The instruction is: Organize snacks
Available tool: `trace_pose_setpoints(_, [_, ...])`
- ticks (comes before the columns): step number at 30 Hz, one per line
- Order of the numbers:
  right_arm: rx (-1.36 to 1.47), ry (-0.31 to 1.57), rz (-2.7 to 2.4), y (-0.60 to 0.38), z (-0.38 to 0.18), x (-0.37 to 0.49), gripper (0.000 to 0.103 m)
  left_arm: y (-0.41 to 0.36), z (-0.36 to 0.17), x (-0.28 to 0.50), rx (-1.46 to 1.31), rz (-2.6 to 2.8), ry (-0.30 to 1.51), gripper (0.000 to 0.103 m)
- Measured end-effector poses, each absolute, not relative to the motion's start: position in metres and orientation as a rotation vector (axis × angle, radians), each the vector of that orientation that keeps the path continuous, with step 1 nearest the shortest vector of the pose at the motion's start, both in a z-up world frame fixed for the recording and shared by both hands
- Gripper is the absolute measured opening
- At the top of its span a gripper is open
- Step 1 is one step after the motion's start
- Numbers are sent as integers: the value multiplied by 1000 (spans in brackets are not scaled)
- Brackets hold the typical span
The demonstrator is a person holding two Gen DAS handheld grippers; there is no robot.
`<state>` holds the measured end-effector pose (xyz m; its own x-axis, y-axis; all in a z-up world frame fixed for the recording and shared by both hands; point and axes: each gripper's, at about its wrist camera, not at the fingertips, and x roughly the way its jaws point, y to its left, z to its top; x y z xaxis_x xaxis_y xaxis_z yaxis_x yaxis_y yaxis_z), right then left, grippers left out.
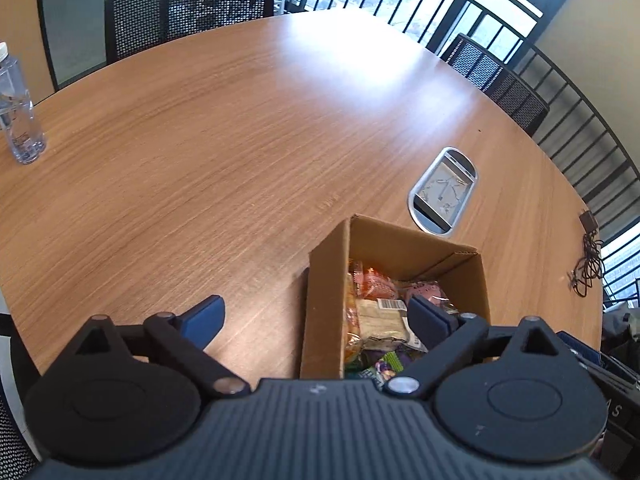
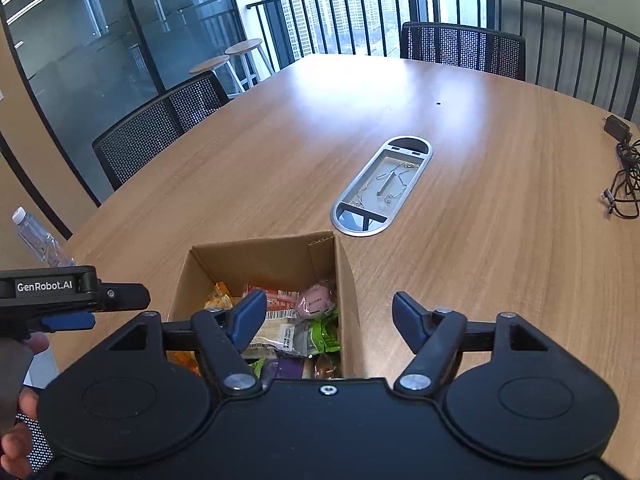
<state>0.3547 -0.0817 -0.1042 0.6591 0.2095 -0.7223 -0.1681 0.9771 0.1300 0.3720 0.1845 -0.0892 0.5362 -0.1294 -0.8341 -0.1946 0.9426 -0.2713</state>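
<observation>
We see the cardboard box (image 2: 346, 300) standing open-topped on the wooden table (image 2: 460, 264), near its close edge, with its long axis running away from us toward the silver oval cable hatch (image 2: 382, 186) just beyond its far corner. Inside the box lie the snack packets (image 2: 296, 328) in a loose heap: a pale wrapper with a barcode lies flat across the middle, an orange packet sits toward the far wall, a pink one is at the far right corner, and green and purple ones lie nearer to us. Which way each packet points is hard to tell, as they overlap.

Our right gripper (image 2: 329, 322) hovers over the box's right wall, its fingers spread apart with nothing between the pads; the left finger is above the snacks and the right finger hangs outside the box over bare table. From the left wrist view, our left gripper (image 1: 316, 320) straddles the box's left wall the same way, fingers wide apart and empty, the left finger over the table and the right one above the packets (image 1: 384, 320). The left gripper also shows at the left edge of the right wrist view, held in a hand (image 2: 24, 420).

Farther out, a clear water bottle (image 1: 18, 108) stands upright at the table's left side, a black charger cable (image 2: 624, 184) lies coiled at the right, and mesh-backed chairs (image 2: 160, 128) ring the table before a railing (image 2: 400, 8) and windows.
</observation>
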Motion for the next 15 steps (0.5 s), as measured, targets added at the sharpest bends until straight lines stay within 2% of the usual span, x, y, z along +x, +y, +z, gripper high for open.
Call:
trace_pose_setpoints(2, [56,813,213,-85,-101,349,84,180,-87,368,-345,27,1000,103])
trace_pose_setpoints(4, [54,797,210,-88,-97,344,96,174,-84,363,-332,15,983,103])
trace_pose_setpoints(6, [53,780,205,-93,-93,337,103,169,-80,356,-322,9,966,103])
trace_pose_setpoints(15, [52,742,176,-121,-82,294,103,138,-54,310,-242,-25,899,103])
